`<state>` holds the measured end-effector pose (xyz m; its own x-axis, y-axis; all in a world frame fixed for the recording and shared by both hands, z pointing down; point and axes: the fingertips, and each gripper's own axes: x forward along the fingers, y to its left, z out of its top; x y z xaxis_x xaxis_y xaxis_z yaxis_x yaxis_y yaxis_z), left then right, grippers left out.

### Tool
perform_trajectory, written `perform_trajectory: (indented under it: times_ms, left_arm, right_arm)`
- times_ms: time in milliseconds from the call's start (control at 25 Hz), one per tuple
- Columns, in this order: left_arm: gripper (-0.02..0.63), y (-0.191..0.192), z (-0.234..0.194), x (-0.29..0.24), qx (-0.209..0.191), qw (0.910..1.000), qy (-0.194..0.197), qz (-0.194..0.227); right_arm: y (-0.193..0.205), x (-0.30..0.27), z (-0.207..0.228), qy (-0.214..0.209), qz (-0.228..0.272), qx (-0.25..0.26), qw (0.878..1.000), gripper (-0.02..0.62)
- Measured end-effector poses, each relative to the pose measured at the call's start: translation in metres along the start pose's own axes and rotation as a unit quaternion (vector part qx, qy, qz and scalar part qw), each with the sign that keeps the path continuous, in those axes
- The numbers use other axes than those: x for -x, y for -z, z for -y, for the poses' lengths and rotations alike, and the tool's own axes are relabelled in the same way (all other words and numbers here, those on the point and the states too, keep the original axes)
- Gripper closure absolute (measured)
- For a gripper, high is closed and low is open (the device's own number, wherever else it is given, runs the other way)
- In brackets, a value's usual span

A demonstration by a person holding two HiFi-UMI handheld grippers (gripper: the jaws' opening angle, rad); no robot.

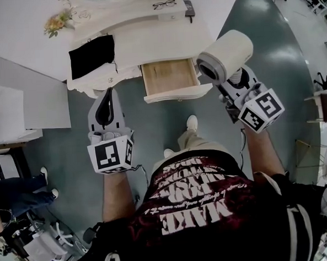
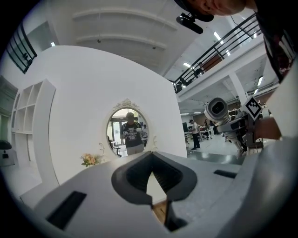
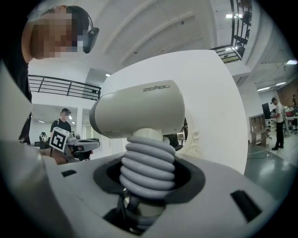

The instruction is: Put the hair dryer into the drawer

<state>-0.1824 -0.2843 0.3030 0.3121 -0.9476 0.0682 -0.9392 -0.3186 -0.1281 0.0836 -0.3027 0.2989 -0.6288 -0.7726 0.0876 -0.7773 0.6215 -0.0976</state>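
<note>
The cream hair dryer (image 1: 225, 56) has a grey cord coiled around its handle (image 3: 148, 167). My right gripper (image 1: 232, 82) is shut on that wrapped handle and holds the dryer above the floor, just right of the open wooden drawer (image 1: 170, 77). The barrel (image 3: 139, 111) lies across the right gripper view above the jaws. The drawer stands pulled out from the white dressing table (image 1: 158, 42) and looks bare inside. My left gripper (image 1: 112, 91) hovers left of the drawer, its tips (image 2: 151, 156) touching and nothing between them.
On the table lie a black cloth (image 1: 92, 55), glasses (image 1: 164, 4), a dark phone-like object (image 1: 189, 8) and a small flower bunch (image 1: 57, 21). An oval mirror (image 2: 129, 130) hangs behind. The person's feet (image 1: 192, 122) stand before the drawer. Another person (image 1: 12, 191) is at lower left.
</note>
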Motion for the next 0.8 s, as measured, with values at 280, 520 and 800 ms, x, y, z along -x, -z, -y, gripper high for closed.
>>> perform_trajectory:
  times_ms: [280,520,800]
  left_arm:
    - [0.601,0.005,0.006,-0.036,0.003,0.9999,-0.010,-0.011]
    - [0.601,0.018,0.011,-0.058,0.010,0.9996,-0.012,-0.023]
    - [0.601,0.039,0.013,-0.076,0.016,0.9987,-0.013,-0.047]
  right_arm:
    - [0.015,-0.031,0.038,-0.017,-0.021,-0.010,1.000,0.390]
    - [0.038,-0.053,0.062,-0.025,-0.048,-0.021,0.998,0.390]
    - [0.099,-0.081,0.081,-0.034,-0.108,-0.038,0.993,0.389]
